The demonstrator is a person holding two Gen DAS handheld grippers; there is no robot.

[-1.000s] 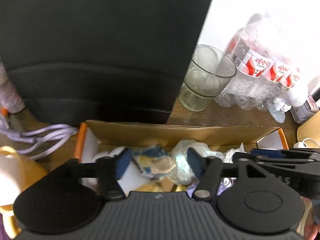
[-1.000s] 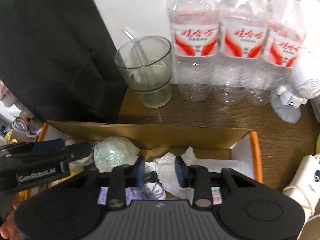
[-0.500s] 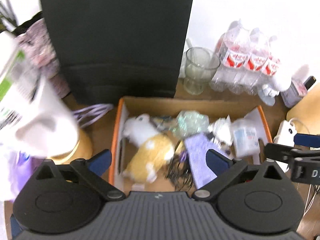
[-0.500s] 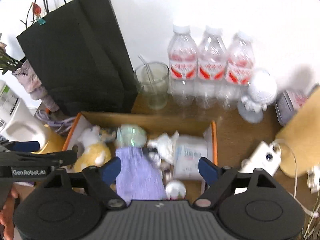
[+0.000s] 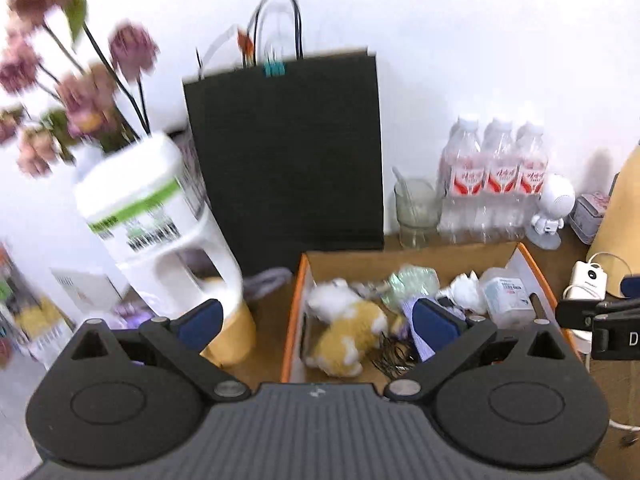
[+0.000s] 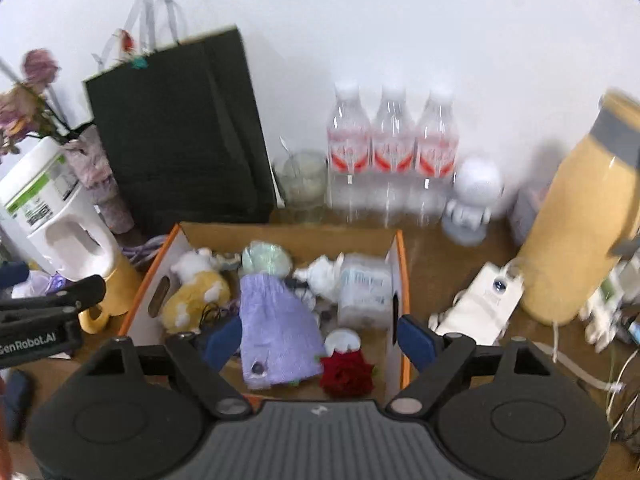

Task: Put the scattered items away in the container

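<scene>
Desk point(image 6: 432, 252), brown wood, carries everything, w/ white wall behind; black paper bag point(image 5: 286, 152) stands upright at the back, touching the far-left corner of the box; cardboard box point(image 6: 401, 280) w/ orange edges sits center, open top, holding the gathered items; yellow flask point(image 6: 568, 236) stands right of the box, well apart; white jug point(image 5: 156, 224) w/ green label stands left of the box, dried pink flowers point(image 5: 72, 92) behind it; three water bottles point(image 6: 392, 156) stand in a row at the wall behind the box, glass cup point(image 6: 300, 184) just beside them on the left, small white robot figure point(image 6: 472, 204) on their right; left gripper point(image 5: 316, 320) wide open, nothing between the fingers, held above the box's left wall; right gripper point(image 6: 318, 336) also spread wide and empty, over the near end of the box; inside the box: purple cloth point(image 6: 276, 324) down the middle, yellow-white plush toy point(image 6: 192, 300) at left, tissue pack point(image 6: 366, 292) at right against the wall, pale green wad point(image 6: 264, 258) near the far wall, white crumpled paper point(image 6: 320, 276) between wad and tissue pack, red rose point(image 6: 346, 372) at the near end beside the cloth; white charger point(image 6: 484, 304) w/ cable lies on the desk betw. box and flask.
</scene>
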